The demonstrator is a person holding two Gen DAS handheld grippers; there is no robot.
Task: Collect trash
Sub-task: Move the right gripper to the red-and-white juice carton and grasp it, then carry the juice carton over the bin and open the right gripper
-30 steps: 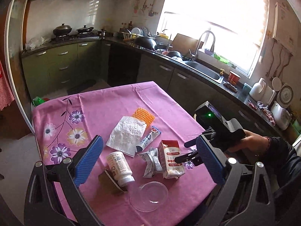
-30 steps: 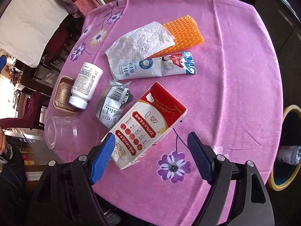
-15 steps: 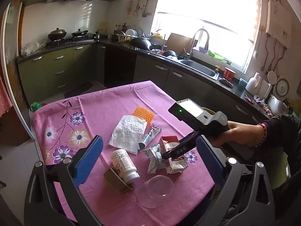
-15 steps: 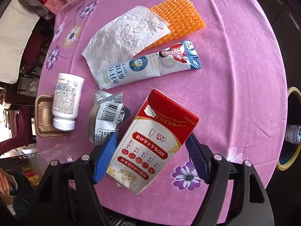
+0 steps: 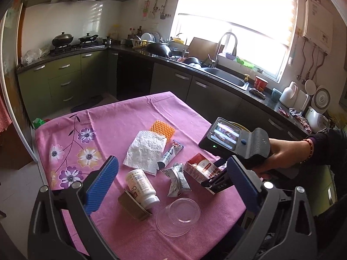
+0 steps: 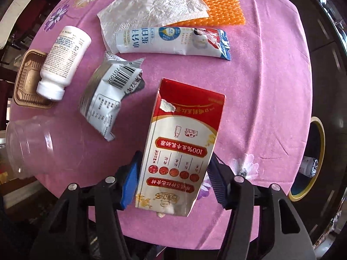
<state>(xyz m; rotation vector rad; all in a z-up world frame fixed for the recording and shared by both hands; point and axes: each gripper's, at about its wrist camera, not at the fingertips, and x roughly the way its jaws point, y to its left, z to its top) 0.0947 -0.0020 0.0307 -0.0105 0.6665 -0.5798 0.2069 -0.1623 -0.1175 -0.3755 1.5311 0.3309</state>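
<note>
The milk carton [image 6: 182, 143] lies flat on the counter [image 6: 271, 86], its long axis running straight out from the right gripper [image 6: 172, 182], whose fingers have just been closing and now hug its sides, while the left gripper [image 5: 171, 184] hangs apart, fingers wide.

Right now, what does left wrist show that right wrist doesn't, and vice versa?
Left wrist only: the kitchen counter with sink, the window, the person's hand on the right tongs' handle, and the left tongs, open over the table. Right wrist only: the yellow-rimmed bin beside the table, and the right tongs, which have just been closing, with pads against the milk carton. Both: carton, white bottle, clear cup, silver wrapper, napkin.
</note>
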